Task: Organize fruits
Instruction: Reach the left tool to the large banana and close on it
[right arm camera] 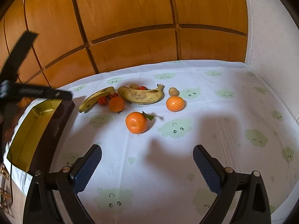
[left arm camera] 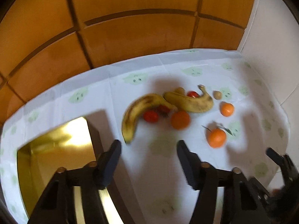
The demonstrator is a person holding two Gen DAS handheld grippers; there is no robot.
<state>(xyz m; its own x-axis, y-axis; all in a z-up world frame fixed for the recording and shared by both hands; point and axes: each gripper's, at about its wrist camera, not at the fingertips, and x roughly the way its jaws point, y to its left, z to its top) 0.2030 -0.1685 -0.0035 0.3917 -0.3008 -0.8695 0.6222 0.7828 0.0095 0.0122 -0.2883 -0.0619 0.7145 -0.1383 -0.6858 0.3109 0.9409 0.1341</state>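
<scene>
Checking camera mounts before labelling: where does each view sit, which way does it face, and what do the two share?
Left wrist: on the left gripper, angled down over the white patterned tablecloth, facing the wood-panelled wall; both fingers show, empty; the right gripper shows at the right edge.
Right wrist: on the right gripper, tilted down toward the same wall; open, empty; the left gripper crosses the upper left.
Shared: two spotted yellow bananas, the leafy orange mandarin, the open gold-lined box.
</scene>
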